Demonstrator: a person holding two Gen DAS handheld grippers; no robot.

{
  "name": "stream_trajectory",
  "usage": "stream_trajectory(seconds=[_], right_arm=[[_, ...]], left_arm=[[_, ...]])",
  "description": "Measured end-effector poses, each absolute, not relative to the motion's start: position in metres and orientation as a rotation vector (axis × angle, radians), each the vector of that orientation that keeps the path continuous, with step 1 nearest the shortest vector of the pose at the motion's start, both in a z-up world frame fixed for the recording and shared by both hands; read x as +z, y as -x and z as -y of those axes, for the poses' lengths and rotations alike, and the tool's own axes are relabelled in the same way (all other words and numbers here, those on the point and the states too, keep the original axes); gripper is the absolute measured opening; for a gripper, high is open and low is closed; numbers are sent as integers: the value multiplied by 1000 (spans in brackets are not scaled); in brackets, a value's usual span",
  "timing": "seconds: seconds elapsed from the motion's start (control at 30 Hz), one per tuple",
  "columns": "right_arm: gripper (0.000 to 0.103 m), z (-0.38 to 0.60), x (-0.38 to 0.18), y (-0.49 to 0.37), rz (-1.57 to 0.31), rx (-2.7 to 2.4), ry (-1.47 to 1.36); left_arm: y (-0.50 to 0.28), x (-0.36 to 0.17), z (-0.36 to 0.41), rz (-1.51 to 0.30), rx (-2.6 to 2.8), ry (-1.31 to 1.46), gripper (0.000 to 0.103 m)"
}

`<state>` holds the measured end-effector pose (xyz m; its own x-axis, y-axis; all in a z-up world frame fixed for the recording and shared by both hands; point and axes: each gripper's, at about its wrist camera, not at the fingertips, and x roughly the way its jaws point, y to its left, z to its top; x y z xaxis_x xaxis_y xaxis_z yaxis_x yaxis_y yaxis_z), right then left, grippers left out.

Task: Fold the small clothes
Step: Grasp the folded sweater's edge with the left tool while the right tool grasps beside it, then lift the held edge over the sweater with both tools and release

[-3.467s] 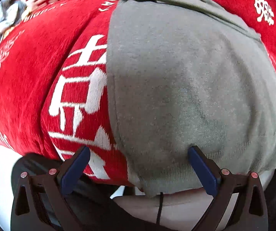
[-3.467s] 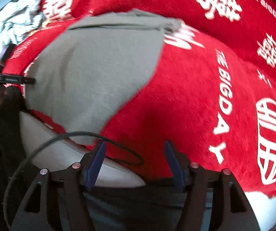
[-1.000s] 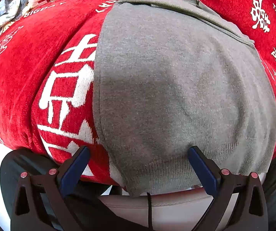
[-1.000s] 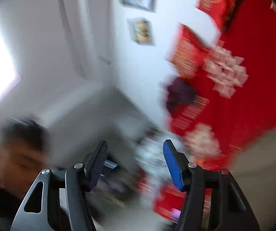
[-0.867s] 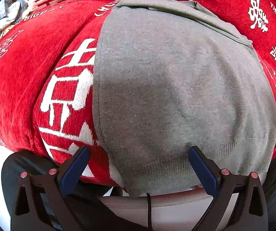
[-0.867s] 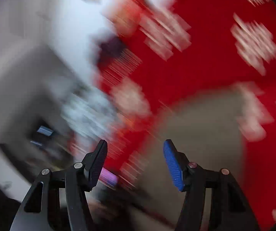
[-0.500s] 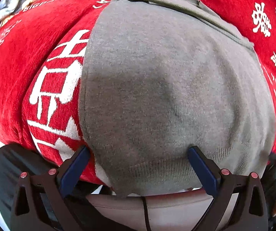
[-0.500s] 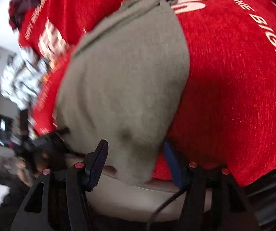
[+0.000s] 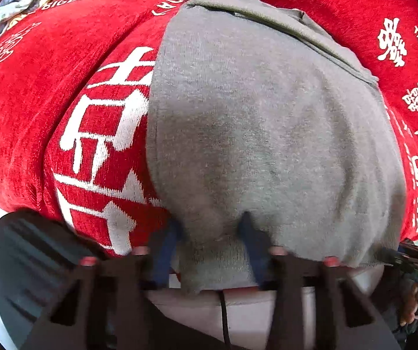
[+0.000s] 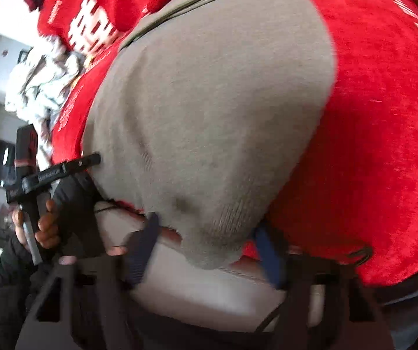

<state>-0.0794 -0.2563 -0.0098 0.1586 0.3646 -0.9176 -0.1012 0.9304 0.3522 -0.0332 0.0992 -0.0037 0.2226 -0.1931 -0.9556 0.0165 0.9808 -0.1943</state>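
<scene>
Both my tools just closed: left tool (image 9: 210, 227) and right tool (image 10: 206, 233) each clamped on the grey garment's (image 9: 267, 116) bottom-of-frame hem, over the red blanket (image 9: 48, 87).

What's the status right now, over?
Left gripper and right gripper just closing on near hem of grey knitted garment. Nothing in the way.

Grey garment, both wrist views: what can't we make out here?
- Grey garment: near hem drops behind the left tool; blur hides pad contact.
- Right tool: motion-blurred, grip on the hem unclear.
- Garment type: folded, far edge bunched.
- Red blanket: cut off by the fisheye rim.
</scene>
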Motion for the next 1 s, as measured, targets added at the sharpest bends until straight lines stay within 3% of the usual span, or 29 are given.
stream_trajectory(seconds=[0.07, 0.27, 0.67, 1.0], right_arm=[[19, 250, -17, 77, -1397, 338, -203], [13, 244, 7, 82, -1282, 428, -196], [12, 262, 78, 71, -960, 509, -304], [12, 263, 142, 16, -779, 482, -294]], left_arm=[[34, -3, -99, -1342, -148, 147, 25], [36, 5, -93, -1333, -159, 124, 13], [14, 62, -95, -1109, -183, 279, 13], [-66, 113, -80, -956, -178, 305, 13]])
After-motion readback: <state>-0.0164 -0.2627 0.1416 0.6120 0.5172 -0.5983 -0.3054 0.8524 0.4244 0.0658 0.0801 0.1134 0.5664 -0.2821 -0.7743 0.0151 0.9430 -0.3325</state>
